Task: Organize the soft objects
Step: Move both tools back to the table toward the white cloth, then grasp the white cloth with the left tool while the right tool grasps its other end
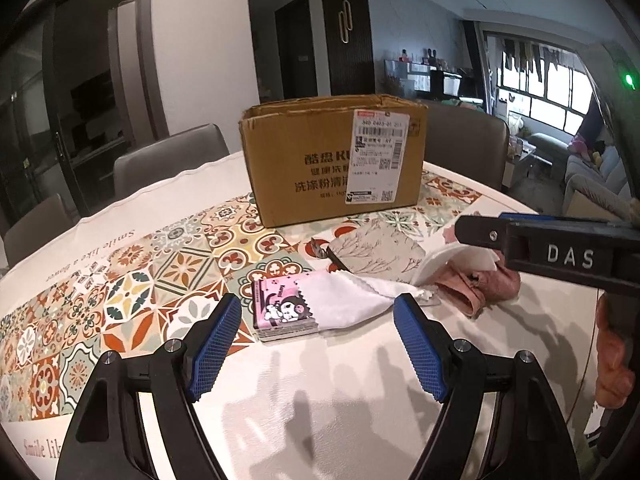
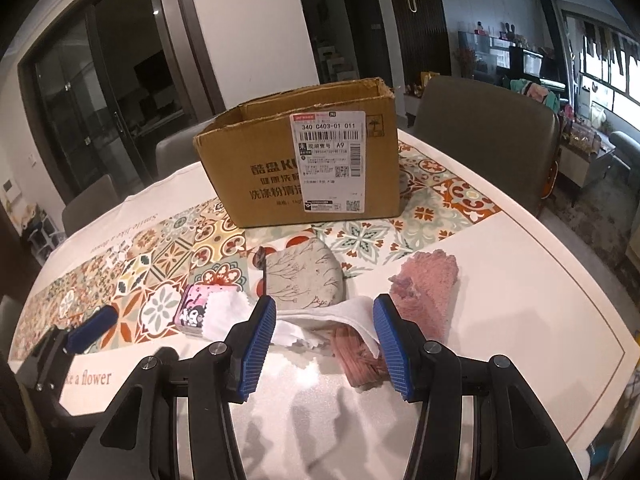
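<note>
An open cardboard box (image 1: 332, 160) (image 2: 300, 168) stands on the table's tiled runner. In front of it lie a beige floral pouch (image 1: 380, 248) (image 2: 304, 276), a pink cartoon tissue pack (image 1: 280, 312) (image 2: 192, 312) under a thin white cloth (image 1: 352, 300) (image 2: 228, 316), a white sock (image 2: 344, 312), a pink ribbed piece (image 2: 356, 360) and a pink fluffy cloth (image 2: 428, 288). My left gripper (image 1: 318, 312) is open, just short of the tissue pack and white cloth. My right gripper (image 2: 324, 314) is open low over the white sock and pink ribbed piece, which lie between its pads.
Grey chairs (image 2: 480, 128) (image 1: 168, 160) stand behind the table. The table's round edge (image 2: 592, 300) curves down the right side. A hand (image 1: 612, 360) holds the right gripper's handle. The left gripper's blue pad (image 2: 92, 326) shows at the far left.
</note>
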A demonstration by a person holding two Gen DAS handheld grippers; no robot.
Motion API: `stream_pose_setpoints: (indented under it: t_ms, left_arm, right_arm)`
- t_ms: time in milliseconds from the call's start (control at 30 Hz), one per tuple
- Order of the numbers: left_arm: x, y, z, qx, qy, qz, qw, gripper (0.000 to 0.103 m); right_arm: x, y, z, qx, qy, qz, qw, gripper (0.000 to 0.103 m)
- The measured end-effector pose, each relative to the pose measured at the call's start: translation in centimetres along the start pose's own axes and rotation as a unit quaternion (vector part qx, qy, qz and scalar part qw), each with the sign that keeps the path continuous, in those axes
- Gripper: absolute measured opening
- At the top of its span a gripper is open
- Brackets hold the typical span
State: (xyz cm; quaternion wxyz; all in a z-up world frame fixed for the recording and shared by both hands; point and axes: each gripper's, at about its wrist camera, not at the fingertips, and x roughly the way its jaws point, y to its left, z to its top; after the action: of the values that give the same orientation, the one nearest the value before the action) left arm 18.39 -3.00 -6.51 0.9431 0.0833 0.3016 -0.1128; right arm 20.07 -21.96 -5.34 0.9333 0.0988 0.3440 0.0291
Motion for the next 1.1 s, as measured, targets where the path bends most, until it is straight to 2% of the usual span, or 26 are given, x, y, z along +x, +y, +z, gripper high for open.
stream_pose_setpoints:
  t_ms: [333, 733, 900, 1100]
  left_arm:
    - [2.1, -1.7, -0.5, 0.038, 0.007, -0.019, 0.9991, 0.078]
    - [4.3, -2.7, 0.1, 0.067, 0.011, -0.044, 0.9967, 0.078]
    - [5.0, -3.9, 0.1, 0.096, 0.011, -0.055, 0.9938, 0.077]
    - [6.3, -4.7, 0.3, 0.109, 0.031, -0.071, 0.991, 0.073]
  right_arm:
    - [1.5, -0.6, 0.0, 0.017, 0.018, 0.015, 1.0, 0.052]
    - [3.0, -1.0, -0.2, 0.013, 0.033, 0.004, 0.999, 0.052]
    - [3.3, -1.5, -0.3, 0.015, 0.037, 0.003, 0.999, 0.05]
    - [3.5, -1.5, -0.3, 0.003, 0.038, 0.006, 0.999, 0.05]
